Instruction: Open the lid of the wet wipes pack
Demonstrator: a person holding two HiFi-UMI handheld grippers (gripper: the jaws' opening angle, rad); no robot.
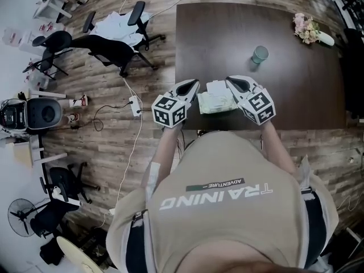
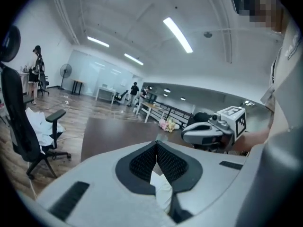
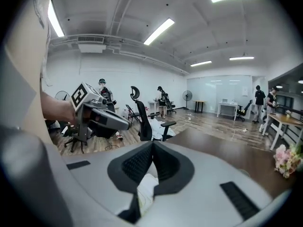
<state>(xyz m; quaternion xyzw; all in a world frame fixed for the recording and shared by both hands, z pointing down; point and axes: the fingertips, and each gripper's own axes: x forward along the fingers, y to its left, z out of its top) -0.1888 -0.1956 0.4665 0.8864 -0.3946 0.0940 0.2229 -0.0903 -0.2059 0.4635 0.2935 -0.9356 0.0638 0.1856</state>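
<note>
Pinching the wet wipes pack [image 1: 215,100] from two sides at once. Squeezing its left edge with the left gripper [image 1: 195,84], pressing those jaws fully together, with a bit of white wrap caught low between the black pads. Squeezing its right edge with the right gripper [image 1: 229,79] the same way, pressing those jaws tight together too, again with white wrap poking out between the pads. Holding the pack up in the air between both tools, just above the near edge of the dark table [image 1: 296,95], close in front of the person's tan shirt [image 1: 227,209]. Pointing both grippers a little down and in toward each other, with the marker cubes turned to the near side. Showing a pale square patch on top of the pack, toward its far side, too small for telling whether the lid is up or down. Sharing the table with a small green cup [image 1: 260,54], well past the pack on the far right, and some pink flowers [image 1: 307,28] near the far right corner. Looking down on a wood floor [image 1: 114,152] with black office chairs [image 1: 108,47] off to the left, and a white power strip [image 1: 135,104] lying near the table's left side.
</note>
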